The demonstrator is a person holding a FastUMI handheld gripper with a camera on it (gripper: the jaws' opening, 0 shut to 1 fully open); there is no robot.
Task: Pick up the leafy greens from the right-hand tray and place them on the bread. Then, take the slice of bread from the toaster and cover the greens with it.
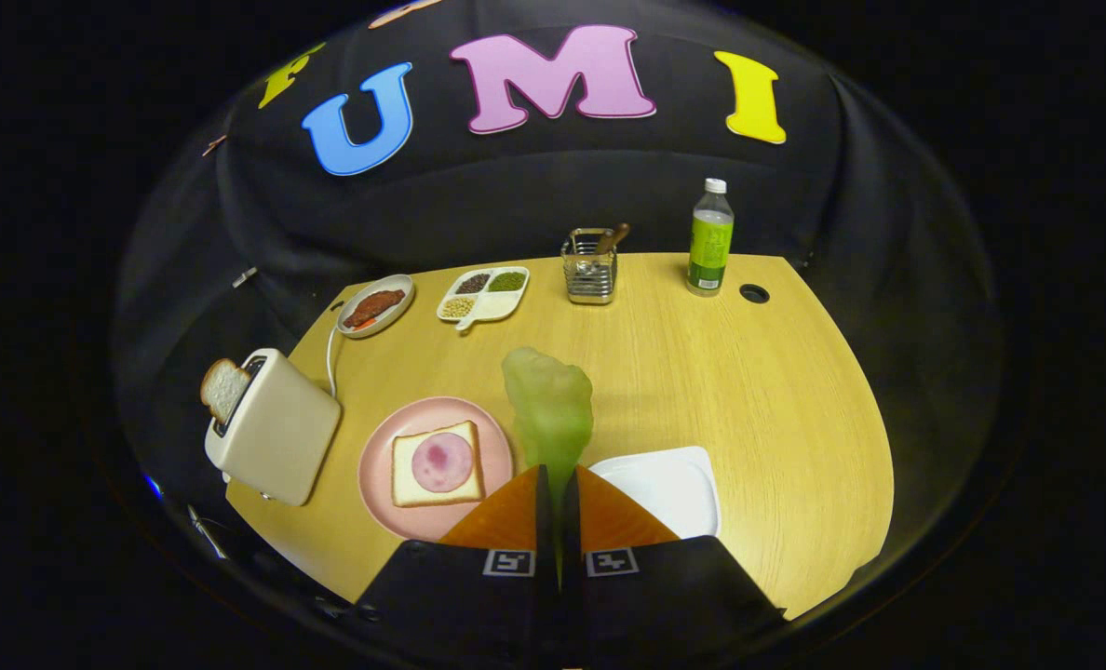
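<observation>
You are holding the leafy greens [547, 419] at lower centre of the frame, the hand-held gripper [558, 484] pinching their lower edge with both fingers nearly together. They are hanging above the worktop [702, 372], between the pink plate [376, 465] carrying the bread [437, 463] and the white tray [669, 484]. The leaf is looking light, thin and floppy (likely slippery plastic), so keep gripping low. The fingers are hiding the pinch point; the toaster's [274, 428] slice [224, 389] is showing only partly.
</observation>
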